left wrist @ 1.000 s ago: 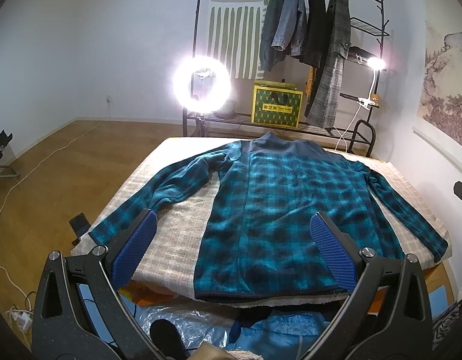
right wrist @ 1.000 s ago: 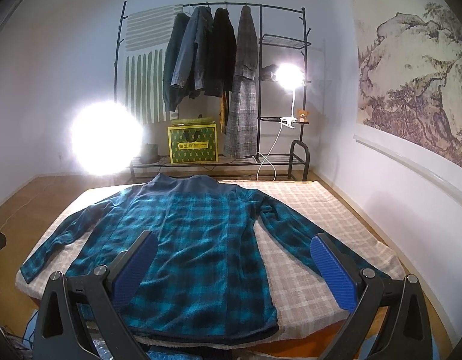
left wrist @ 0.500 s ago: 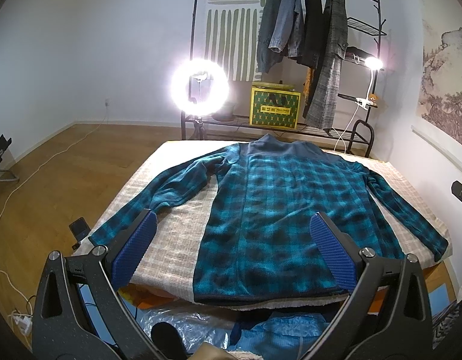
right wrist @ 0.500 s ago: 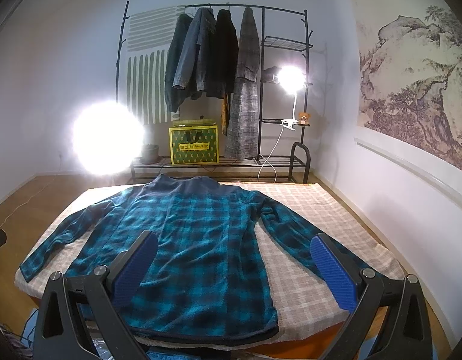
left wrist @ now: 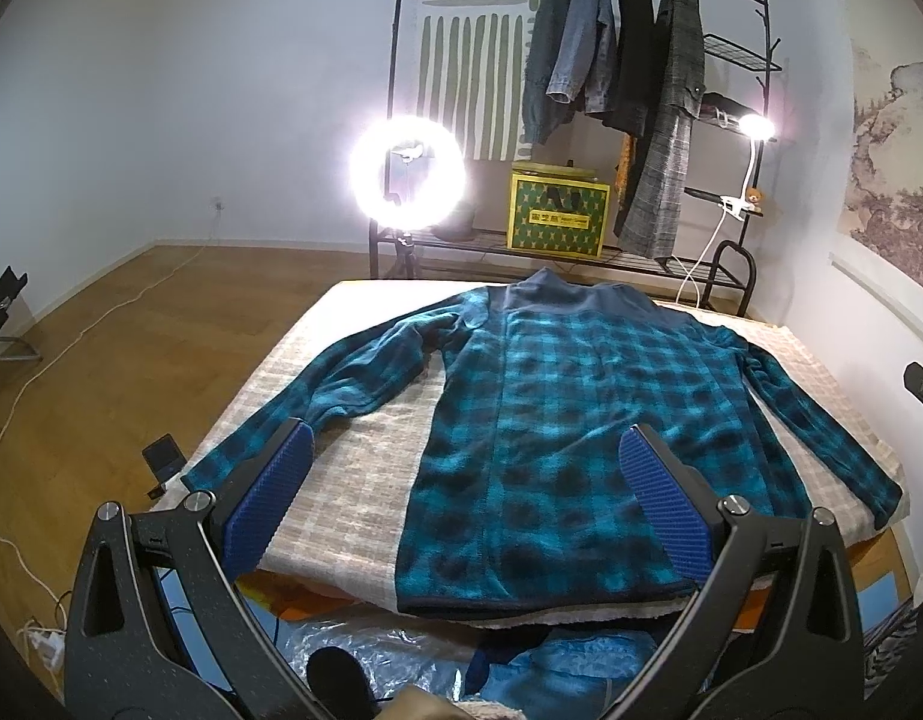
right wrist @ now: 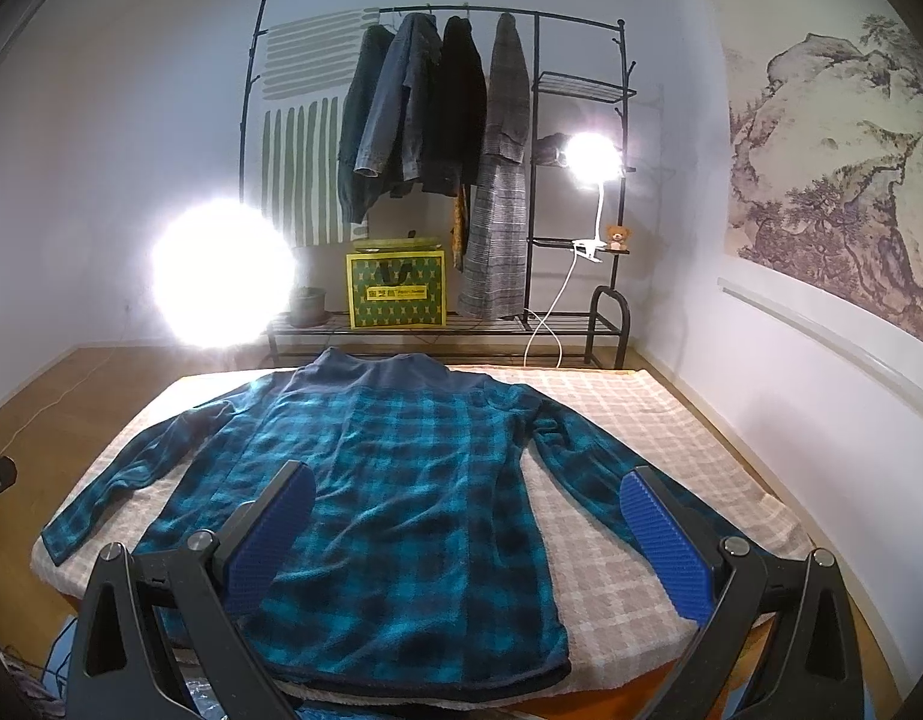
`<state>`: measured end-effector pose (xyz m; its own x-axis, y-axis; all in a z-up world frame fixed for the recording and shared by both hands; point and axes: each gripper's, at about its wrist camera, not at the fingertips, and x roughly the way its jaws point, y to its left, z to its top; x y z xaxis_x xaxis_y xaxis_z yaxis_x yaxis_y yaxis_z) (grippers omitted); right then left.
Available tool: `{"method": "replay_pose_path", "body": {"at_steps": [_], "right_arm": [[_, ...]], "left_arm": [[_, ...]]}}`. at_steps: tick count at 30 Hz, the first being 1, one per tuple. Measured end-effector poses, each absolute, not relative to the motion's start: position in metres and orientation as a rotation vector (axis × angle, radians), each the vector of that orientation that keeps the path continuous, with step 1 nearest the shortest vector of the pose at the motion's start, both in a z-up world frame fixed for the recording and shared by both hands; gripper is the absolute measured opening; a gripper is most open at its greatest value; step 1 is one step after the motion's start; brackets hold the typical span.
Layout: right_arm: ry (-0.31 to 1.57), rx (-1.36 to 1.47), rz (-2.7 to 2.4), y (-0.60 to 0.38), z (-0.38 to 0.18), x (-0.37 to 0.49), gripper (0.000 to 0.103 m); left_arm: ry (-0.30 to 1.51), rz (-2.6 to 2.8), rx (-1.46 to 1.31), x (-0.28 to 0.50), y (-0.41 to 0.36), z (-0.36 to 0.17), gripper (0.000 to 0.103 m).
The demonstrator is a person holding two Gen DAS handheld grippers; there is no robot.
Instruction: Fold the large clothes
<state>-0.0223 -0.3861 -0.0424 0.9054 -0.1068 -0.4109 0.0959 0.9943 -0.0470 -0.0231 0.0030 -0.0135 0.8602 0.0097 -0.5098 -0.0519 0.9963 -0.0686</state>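
Observation:
A teal and black plaid fleece shirt (left wrist: 557, 420) lies flat, back up, on the checked beige cover of the table (left wrist: 353, 480), sleeves spread to both sides and hem toward me. It also shows in the right wrist view (right wrist: 401, 498). My left gripper (left wrist: 467, 498) is open and empty, held above the table's near edge over the hem's left part. My right gripper (right wrist: 467, 522) is open and empty, held above the hem's right part and the right sleeve (right wrist: 605, 480).
A clothes rack (right wrist: 437, 120) with hung coats, a green and yellow box (right wrist: 396, 291), a ring light (left wrist: 407, 171) and a clip lamp (right wrist: 590, 159) stand behind the table. A wall runs along the right (right wrist: 791, 420). Blue bags and plastic (left wrist: 551, 672) lie on the floor below the near edge.
Both grippers have drifted slightly; the view of the shirt has shifted a little. Both stay open and the shirt has not moved.

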Motion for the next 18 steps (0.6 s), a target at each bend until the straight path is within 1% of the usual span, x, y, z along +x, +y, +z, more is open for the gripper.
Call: {"method": "replay_pose_path", "body": {"at_steps": [12,18], "right_arm": [[0.430,-0.047,-0.059,-0.363,-0.043,0.009,0.103],[0.433,-0.054,0.000,-0.342,-0.047,0.030,0.103]], "left_arm": [[0.542,0.068,-0.078,-0.001,0.025,-0.019,0.103],[0.577,0.095,-0.090,0.017,0.051,-0.024,0.103]]}}
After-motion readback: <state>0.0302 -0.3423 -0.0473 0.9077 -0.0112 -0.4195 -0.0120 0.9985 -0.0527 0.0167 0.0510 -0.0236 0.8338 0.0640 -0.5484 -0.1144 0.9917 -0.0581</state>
